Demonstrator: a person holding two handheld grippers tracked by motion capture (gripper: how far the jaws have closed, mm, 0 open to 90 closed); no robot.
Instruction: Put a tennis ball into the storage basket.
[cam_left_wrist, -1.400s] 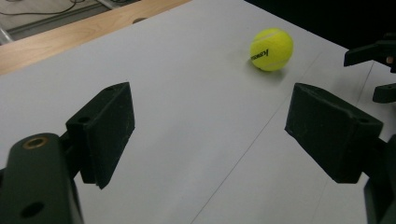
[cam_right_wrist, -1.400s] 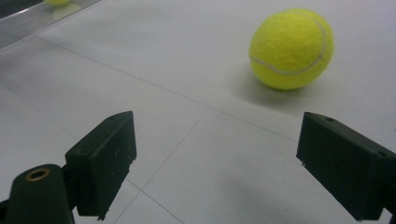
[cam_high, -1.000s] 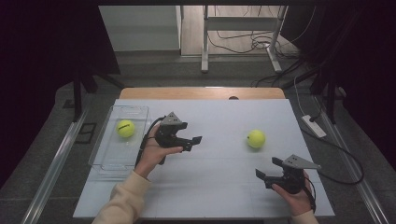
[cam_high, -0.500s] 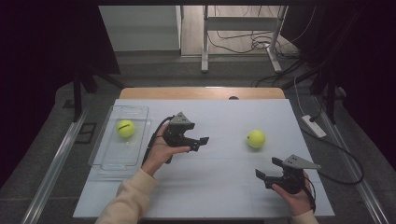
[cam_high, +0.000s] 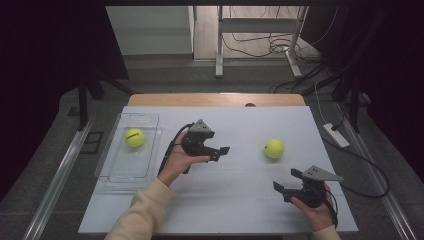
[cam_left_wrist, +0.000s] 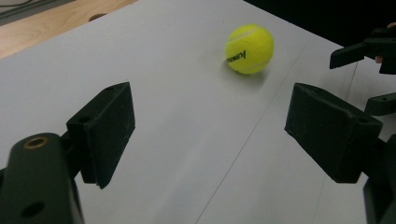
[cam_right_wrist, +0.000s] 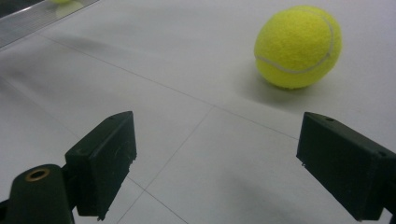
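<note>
With jaws spread and empty, the left gripper (cam_high: 220, 151) points at the loose tennis ball (cam_high: 274, 148) on the table (cam_high: 240, 210), the right gripper (cam_high: 283, 186) waiting open just beside it.

tennis ball (cam_high: 274, 148) | yellow-green, fuzzy, pale curved seam, dark print on one side | resting free on the white table top | right of centre, mid-depth, nothing touching it
</note>
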